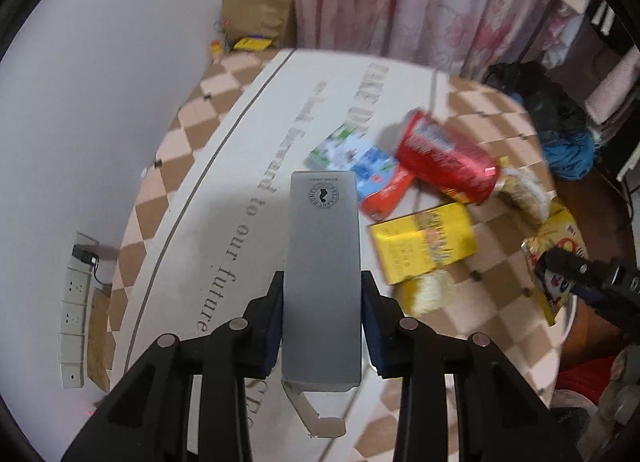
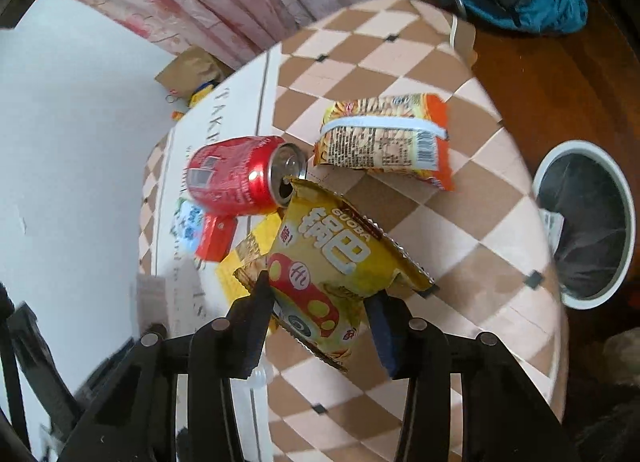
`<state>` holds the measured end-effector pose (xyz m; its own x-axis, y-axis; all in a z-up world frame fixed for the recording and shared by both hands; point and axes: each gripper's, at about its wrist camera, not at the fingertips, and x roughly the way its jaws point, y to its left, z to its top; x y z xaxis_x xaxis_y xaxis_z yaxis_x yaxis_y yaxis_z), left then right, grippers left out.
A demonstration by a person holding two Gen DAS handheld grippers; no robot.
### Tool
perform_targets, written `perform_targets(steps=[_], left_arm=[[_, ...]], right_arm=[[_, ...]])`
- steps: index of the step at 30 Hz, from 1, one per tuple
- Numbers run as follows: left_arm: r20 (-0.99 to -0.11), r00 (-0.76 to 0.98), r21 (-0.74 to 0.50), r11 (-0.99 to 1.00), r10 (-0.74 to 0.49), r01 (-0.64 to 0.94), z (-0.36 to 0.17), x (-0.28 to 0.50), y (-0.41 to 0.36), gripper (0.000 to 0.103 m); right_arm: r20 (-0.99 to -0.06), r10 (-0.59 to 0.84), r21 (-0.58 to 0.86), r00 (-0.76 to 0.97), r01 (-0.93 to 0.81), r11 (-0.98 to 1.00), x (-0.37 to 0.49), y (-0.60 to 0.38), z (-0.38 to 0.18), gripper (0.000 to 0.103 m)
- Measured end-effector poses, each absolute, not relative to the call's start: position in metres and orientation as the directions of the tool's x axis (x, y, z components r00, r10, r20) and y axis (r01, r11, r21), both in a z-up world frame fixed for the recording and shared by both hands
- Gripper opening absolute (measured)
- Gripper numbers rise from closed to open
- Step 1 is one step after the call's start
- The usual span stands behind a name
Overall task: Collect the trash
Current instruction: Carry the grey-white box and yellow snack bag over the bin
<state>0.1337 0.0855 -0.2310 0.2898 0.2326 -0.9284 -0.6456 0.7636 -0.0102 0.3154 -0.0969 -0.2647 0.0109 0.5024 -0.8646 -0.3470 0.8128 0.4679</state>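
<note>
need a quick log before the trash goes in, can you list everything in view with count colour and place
grey box: 1, grey, between the left gripper's fingers
guoba snack bag: 1, yellow and red, between the right gripper's fingers
soda can: 1, red, on its side on the table
noodle packet: 1, orange and yellow, on the table beyond the can
yellow box: 1, yellow, on the table
blue and white carton: 1, by the can
bin: 1, white rim, dark liner, on the floor right of the table
table: 1, checkered cloth
left gripper: 1, black
right gripper: 1, black
</note>
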Motion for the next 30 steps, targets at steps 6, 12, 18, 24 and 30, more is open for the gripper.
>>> perform_targets(steps=[6,12,18,24,30], left_arm=[[-0.892,0.388,-0.032,0.822,0.233,-0.569,-0.188,0.162,0.045,0.031],[-0.868,0.460,-0.058,0.884,0.185,-0.464,-0.159,0.203,-0.012,0.031],[-0.872,0.480,-0.091,0.935,0.091,-0.343,-0.160,0.260,-0.081,0.031],[-0.889,0.457,-0.117,0.966,0.001,-0.229,-0.178,0.314,-0.149,0.031],[-0.915,0.398,-0.141,0.978,-0.069,-0.155,-0.217,0.365,-0.207,0.031]], right_arm=[[-0.845,0.530,0.471,0.074,-0.367,0.802,0.314,-0.139,-0.228,0.046],[-0.833,0.535,0.464,0.144,-0.345,0.816,0.334,-0.205,-0.198,0.046],[-0.841,0.497,0.439,0.214,-0.269,0.857,0.362,-0.287,-0.189,0.045],[-0.863,0.444,0.413,0.241,-0.171,0.894,0.395,-0.366,-0.209,0.045],[-0.893,0.397,0.385,0.211,-0.100,0.918,0.419,-0.417,-0.252,0.045]])
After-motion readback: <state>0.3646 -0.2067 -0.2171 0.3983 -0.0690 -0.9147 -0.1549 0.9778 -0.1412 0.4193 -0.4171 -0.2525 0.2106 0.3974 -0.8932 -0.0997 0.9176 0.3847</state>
